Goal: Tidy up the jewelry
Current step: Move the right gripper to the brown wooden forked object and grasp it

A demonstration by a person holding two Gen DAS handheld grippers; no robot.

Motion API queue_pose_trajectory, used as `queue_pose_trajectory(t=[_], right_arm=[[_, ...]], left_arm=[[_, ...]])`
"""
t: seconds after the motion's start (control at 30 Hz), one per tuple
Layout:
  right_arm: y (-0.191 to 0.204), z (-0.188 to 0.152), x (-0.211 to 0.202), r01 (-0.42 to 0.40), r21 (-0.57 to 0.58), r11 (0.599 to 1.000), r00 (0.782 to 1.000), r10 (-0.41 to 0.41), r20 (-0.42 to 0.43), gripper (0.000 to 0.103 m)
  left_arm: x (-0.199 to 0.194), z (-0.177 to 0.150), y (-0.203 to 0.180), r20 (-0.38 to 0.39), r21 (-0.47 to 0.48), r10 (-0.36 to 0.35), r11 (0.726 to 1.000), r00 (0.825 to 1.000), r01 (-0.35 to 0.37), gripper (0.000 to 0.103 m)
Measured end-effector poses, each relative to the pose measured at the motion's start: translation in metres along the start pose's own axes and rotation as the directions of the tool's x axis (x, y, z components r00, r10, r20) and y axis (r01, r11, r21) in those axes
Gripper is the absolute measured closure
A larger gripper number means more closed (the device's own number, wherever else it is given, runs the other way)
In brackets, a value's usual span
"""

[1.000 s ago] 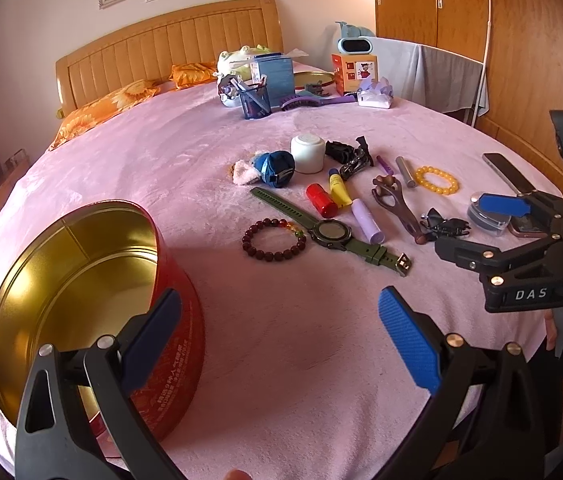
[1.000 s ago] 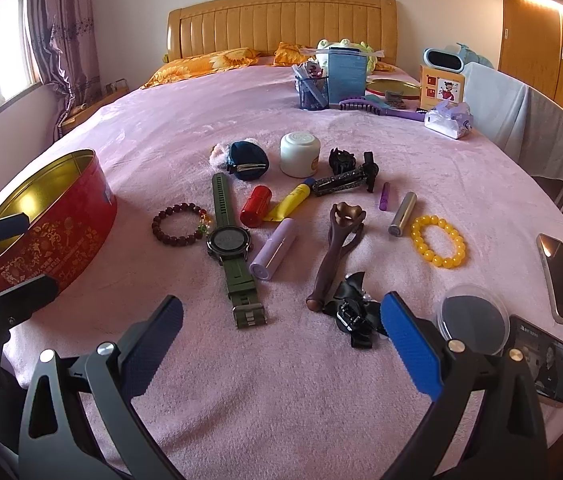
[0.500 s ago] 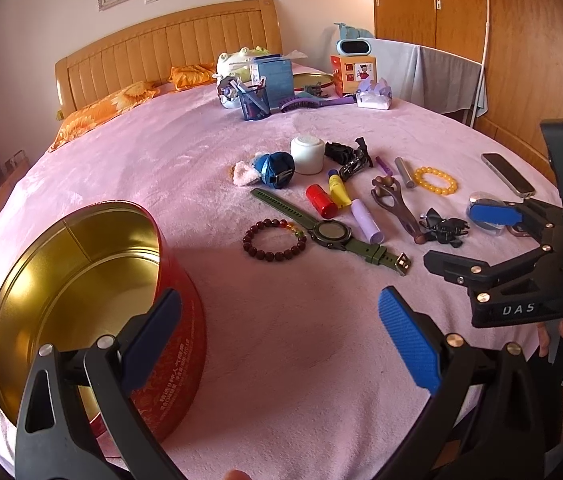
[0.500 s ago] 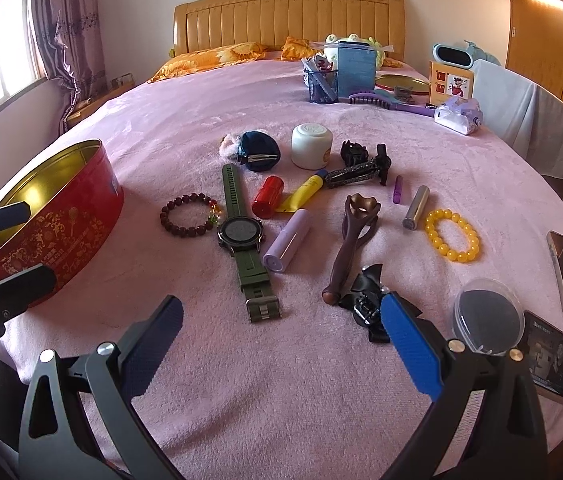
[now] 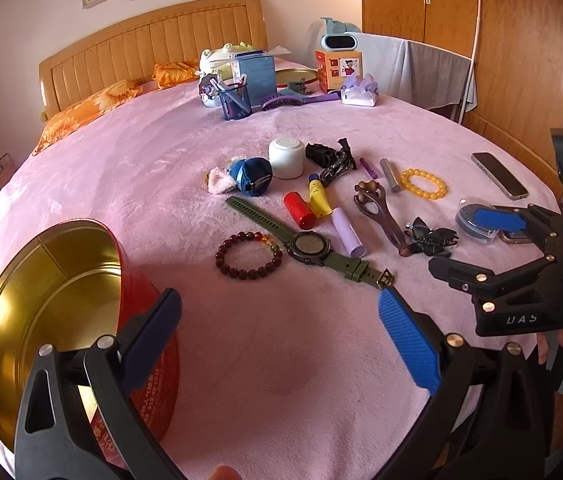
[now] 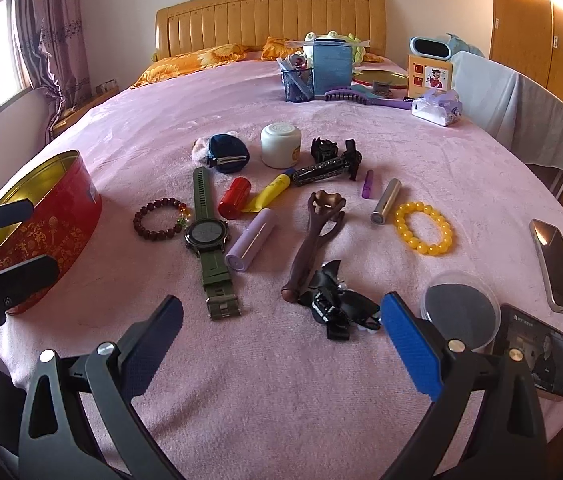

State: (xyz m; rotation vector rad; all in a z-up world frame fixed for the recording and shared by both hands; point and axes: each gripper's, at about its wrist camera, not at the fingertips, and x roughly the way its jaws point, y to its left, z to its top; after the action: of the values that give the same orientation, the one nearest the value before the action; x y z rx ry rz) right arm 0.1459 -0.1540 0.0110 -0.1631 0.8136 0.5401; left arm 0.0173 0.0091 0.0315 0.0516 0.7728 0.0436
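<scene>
A dark red bead bracelet, a green watch and a yellow bead bracelet lie on the pink bedspread among small items. An open red tin with a gold inside stands at the left. My left gripper is open and empty beside the tin; it also shows in the right wrist view. My right gripper is open and empty, above the bed's near edge; it also shows in the left wrist view.
Lipstick tubes, a brown massager, black hair clips, a white jar, a clear round lid and two phones lie around. A pen holder, blue box and brush stand further back.
My right gripper has moved forward and left, closer to the items. The left gripper has barely moved. Nothing on the bed has shifted.
</scene>
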Motion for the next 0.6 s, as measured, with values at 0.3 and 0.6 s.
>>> queue_pose_trajectory(t=[0.3,0.6], right_arm=[[-0.027,0.050,0.039,-0.013,0.048,0.999,0.999,0.015,-0.047,0.003],[-0.029,0.082,0.106,0.092,0.041,0.995,0.978,-0.083,-0.190,0.004]], left_arm=[[0.016,0.016,0.001,-0.015,-0.004,-0.067,0.998,0.998,0.067,0.007],[0.047,0.044,-0.008,-0.054,0.046,-0.061,0.997,0.997,0.064,0.007]])
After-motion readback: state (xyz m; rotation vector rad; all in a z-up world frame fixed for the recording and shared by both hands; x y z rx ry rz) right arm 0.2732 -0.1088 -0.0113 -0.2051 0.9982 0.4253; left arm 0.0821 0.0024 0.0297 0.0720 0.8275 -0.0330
